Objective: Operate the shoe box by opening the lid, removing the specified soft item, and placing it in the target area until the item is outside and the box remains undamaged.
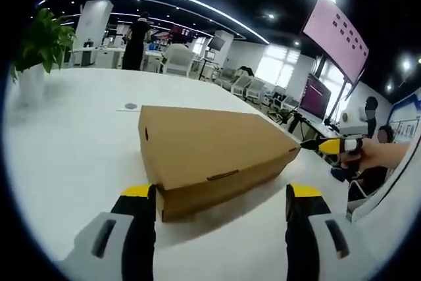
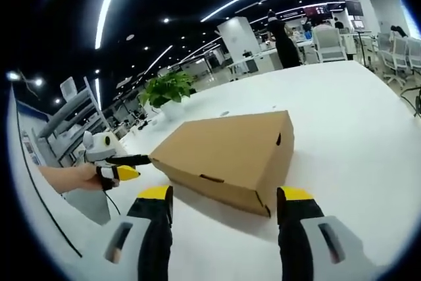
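Closed shoe box [image 1: 214, 156] sits mid-frame on the white counter [image 1: 72, 156]; left gripper [image 1: 222, 195] and right gripper [image 2: 222, 199] fingers spread wide, empty.

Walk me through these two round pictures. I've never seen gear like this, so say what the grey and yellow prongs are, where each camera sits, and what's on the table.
No robot here: a person holds a two-jaw grasping tool in each hand, and a fisheye camera rides on each one, looking forward along its jaws. The grey, yellow-tipped prongs at the bottom are those jaws.

In the left gripper view, the left tool stands open, holding nothing, in front of a closed cardboard shoe box on a white table. The right tool comes in from the right, in the person's hand, near the box's far end.

The right gripper view shows the same box from the other end, with the right tool open and empty too. A potted plant stands further back.
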`<action>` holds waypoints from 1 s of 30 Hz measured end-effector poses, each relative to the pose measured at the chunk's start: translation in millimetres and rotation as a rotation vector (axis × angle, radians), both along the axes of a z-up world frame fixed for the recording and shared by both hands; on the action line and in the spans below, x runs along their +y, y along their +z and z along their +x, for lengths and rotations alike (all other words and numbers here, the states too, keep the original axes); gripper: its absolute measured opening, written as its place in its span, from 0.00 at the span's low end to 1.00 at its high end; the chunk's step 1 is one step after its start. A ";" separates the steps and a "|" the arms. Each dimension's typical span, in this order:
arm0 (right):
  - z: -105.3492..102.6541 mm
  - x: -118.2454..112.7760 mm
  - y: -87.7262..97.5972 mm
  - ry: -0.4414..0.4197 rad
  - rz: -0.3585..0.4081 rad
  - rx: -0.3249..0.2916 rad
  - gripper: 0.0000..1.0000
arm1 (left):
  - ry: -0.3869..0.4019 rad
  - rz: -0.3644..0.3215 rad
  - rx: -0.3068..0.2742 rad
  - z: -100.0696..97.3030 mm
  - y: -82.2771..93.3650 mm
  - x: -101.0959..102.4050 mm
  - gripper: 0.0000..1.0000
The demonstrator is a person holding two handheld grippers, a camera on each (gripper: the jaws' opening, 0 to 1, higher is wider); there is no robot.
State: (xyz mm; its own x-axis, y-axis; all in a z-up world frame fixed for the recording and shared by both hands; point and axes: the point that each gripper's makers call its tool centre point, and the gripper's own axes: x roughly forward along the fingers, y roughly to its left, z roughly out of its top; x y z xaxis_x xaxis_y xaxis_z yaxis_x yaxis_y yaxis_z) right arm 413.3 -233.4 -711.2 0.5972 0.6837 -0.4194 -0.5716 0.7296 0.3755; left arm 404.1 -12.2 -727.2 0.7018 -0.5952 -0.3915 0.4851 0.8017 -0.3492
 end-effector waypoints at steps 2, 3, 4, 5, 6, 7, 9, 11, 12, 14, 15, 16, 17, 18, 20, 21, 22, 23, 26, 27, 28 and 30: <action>1.8 0.4 -0.9 0.004 -0.007 -0.006 0.61 | -0.011 0.027 -0.005 3.7 -1.0 0.2 0.81; 3.6 1.0 -2.4 0.008 -0.009 -0.009 0.60 | -0.018 0.045 -0.009 5.3 -2.0 -0.3 0.81; 5.0 1.3 -3.9 0.009 -0.012 -0.007 0.59 | -0.020 0.056 -0.011 6.6 -2.8 -0.1 0.80; 6.0 1.7 -5.4 0.010 -0.015 -0.003 0.59 | -0.021 0.063 -0.012 7.7 -3.8 0.4 0.79; 6.9 2.1 -6.2 0.011 -0.017 -0.004 0.59 | -0.019 0.072 -0.015 9.8 -5.6 2.2 0.78; 8.8 2.4 -7.0 0.011 -0.021 -0.013 0.57 | -0.016 0.075 -0.016 10.7 -6.3 3.1 0.77; 10.9 1.8 -7.9 0.015 -0.033 -0.026 0.49 | -0.006 0.086 -0.021 12.7 -7.5 5.4 0.73; 13.1 2.4 -8.9 0.017 -0.036 -0.031 0.47 | 0.006 0.105 -0.026 14.4 -9.1 8.8 0.68; 14.9 2.5 -9.8 0.017 -0.041 -0.034 0.47 | 0.013 0.108 -0.029 15.2 -9.5 9.6 0.66; 17.5 4.3 -10.5 0.027 -0.047 -0.047 0.45 | 0.023 0.110 -0.033 16.0 -9.7 11.0 0.63; 19.1 4.3 -11.2 0.026 -0.054 -0.051 0.45 | 0.031 0.118 -0.038 16.9 -10.5 12.5 0.61; 20.9 4.5 -12.1 0.028 -0.059 -0.054 0.45 | 0.039 0.120 -0.040 17.6 -11.4 13.6 0.59; 22.3 4.6 -12.9 0.028 -0.061 -0.053 0.45 | 0.049 0.125 -0.041 18.7 -12.0 15.3 0.57; 24.2 4.4 -13.9 0.025 -0.060 -0.048 0.45 | 0.055 0.128 -0.042 19.2 -12.4 16.4 0.55; 26.2 3.3 -15.3 0.023 -0.065 -0.045 0.43 | 0.070 0.187 -0.070 22.7 -16.5 25.0 0.46; 27.5 2.0 -15.8 0.022 -0.068 -0.044 0.42 | 0.029 0.191 -0.095 20.9 -16.7 19.3 0.45; 27.8 1.1 -16.3 0.021 -0.070 -0.042 0.40 | 0.059 0.183 -0.076 21.0 -17.3 21.7 0.45; 28.5 -0.5 -17.1 0.019 -0.077 -0.043 0.38 | 0.061 0.175 -0.074 21.4 -16.8 21.4 0.45; 29.9 -2.3 -17.6 0.011 -0.078 -0.040 0.34 | 0.063 0.179 -0.075 21.5 -17.2 23.0 0.45; 30.2 -2.2 -17.7 0.010 -0.078 -0.039 0.34 | 0.066 0.177 -0.077 21.6 -17.2 23.1 0.45; 30.1 -2.3 -17.7 0.010 -0.080 -0.039 0.34 | 0.072 0.173 -0.081 21.1 -17.6 23.3 0.45; 29.3 -1.8 -17.5 0.006 -0.082 -0.040 0.34 | 0.085 0.157 -0.077 20.6 -17.9 23.5 0.45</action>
State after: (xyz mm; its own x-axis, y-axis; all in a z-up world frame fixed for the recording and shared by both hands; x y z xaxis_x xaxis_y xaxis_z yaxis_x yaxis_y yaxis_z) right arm 442.6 -235.2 -728.7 0.6106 0.6520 -0.4495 -0.5897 0.7532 0.2914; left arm 424.8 11.3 -745.1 0.7785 -0.4683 -0.4179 0.4336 0.8826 -0.1815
